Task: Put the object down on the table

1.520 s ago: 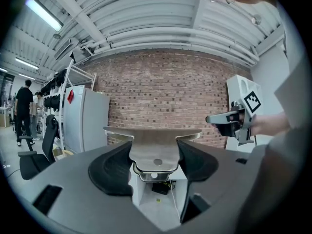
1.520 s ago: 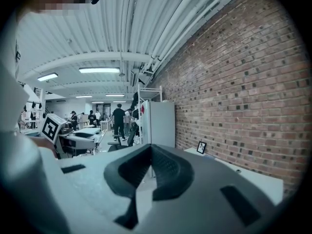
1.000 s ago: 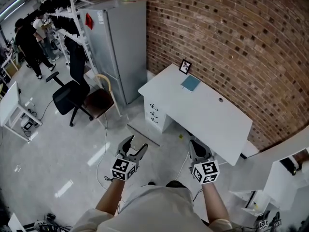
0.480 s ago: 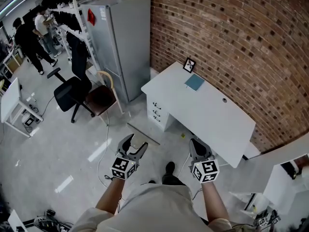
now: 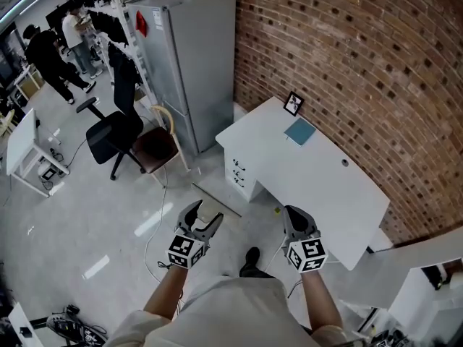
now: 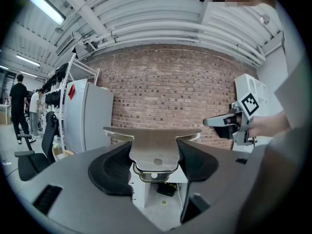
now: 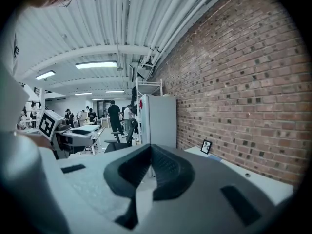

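My left gripper [image 5: 201, 212] is held out in front of the person's waist, shut on a flat grey metal plate [image 5: 205, 218]. In the left gripper view the plate [image 6: 153, 141] spans the gap between the dark pads [image 6: 111, 169], with a small hole near its lower edge. My right gripper [image 5: 296, 220] is shut with nothing in it; its ribbed pads [image 7: 165, 172] meet. The white table [image 5: 318, 183] stands against the brick wall, ahead and right of both grippers, which are over the floor short of its near edge.
On the table lie a blue notebook [image 5: 299, 131] and a small picture frame [image 5: 293, 103]. A grey fridge [image 5: 192, 63] stands left of it, with a brown chair [image 5: 155, 147] and a black office chair [image 5: 108, 132] beside. People [image 5: 51, 53] stand far left.
The person has stepped forward; a shoe now shows below the grippers. Both grippers travelled along with the body, and the left one still holds the plate.
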A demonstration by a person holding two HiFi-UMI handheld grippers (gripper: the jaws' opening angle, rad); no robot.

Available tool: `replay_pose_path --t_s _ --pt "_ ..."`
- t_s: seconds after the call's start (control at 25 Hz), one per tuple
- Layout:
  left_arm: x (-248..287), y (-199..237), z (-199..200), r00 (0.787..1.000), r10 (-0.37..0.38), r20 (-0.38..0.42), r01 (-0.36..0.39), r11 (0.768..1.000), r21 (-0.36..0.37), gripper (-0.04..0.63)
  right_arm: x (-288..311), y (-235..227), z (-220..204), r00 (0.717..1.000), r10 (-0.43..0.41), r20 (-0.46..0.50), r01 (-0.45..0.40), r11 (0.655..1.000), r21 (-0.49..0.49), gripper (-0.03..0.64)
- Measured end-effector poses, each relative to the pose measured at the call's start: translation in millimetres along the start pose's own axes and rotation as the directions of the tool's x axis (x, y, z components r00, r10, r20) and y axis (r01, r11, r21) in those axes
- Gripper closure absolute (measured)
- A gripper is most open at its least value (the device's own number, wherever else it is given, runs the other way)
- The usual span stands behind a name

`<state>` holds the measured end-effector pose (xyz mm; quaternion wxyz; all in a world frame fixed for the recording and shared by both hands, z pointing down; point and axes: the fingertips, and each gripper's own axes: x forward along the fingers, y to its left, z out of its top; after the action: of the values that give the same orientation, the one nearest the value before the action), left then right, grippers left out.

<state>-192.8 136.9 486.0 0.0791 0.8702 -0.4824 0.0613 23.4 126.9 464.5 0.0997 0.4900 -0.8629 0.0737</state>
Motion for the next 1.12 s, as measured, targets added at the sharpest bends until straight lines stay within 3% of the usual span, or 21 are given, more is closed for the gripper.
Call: replay_pose_path --t_s 0.72,1.12 --pt "135.5 12.1 3.2 0.992 0.099 -0.074 -0.102 0.994 -0.026 0.319 102.5 -118.5 0.8 0.989 0.139 -0.044 -0.139 0.990 0.020 0.614" --pt "188.4 16.6 3.3 0.985 0.131 -0.110 -0.135 0.990 -0.033 0.319 128.4 -161.3 -13.2 0.984 0.165 -0.072 -0.160 0.984 0.075 0.614"
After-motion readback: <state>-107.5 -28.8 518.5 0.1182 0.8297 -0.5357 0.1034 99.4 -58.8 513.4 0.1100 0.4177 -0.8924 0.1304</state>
